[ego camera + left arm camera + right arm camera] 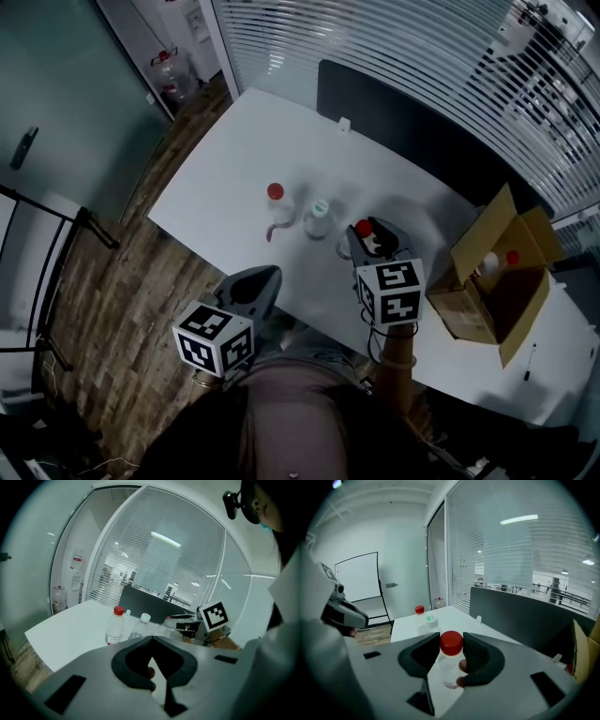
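Head view: steeply down on the white table (234, 178), from above its near edge. Camera on my left gripper (265, 277) looks across it from off that edge; the one on my right gripper (367, 236) sits close over it. All share its middle.

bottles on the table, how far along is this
Done: bottles sit in the cardboard box. In hand: the right hand-held gripper is closed on a red-capped bottle standing on the table. Remaining: the labelled bottle and the white-capped bottle, untouched; the left hand-held gripper is shut and empty.
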The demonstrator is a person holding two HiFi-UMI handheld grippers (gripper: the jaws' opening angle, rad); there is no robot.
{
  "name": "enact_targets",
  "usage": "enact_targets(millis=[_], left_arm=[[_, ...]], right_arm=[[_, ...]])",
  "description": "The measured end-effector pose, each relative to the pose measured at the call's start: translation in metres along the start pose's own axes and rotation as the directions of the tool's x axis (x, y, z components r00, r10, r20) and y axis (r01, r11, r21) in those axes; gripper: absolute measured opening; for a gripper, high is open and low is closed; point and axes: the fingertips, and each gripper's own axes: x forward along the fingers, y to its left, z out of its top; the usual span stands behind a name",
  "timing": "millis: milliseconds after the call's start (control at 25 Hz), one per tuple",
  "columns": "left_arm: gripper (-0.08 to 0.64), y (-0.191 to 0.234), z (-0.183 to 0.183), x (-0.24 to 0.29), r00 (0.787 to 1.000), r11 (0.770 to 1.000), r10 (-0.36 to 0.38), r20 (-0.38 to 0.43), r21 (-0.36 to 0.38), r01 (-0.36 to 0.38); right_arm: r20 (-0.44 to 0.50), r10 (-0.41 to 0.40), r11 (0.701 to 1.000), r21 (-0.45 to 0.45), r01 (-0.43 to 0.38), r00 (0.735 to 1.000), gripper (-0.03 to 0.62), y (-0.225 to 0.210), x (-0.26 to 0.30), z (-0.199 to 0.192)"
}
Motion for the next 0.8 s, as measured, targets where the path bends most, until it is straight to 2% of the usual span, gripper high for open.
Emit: enact_targets(millis=[320, 800], left_arm=[[0.006, 0.0, 0.001, 0.006, 1.0, 1.0, -0.021, -0.01, 0.0, 0.021], [0.006, -0.001, 0.003, 0.014, 0.998, 0.998, -0.061, -0.022, 0.014, 0.061]], right_arm=[[-0.053, -0.01, 1.0, -0.015, 0.009, 0.999, 0.169, 0.0, 0.007, -0.017], [-0.044, -0.016, 0.999, 0.041, 0.017, 0.999, 0.169, -0.001, 0.007, -0.022]])
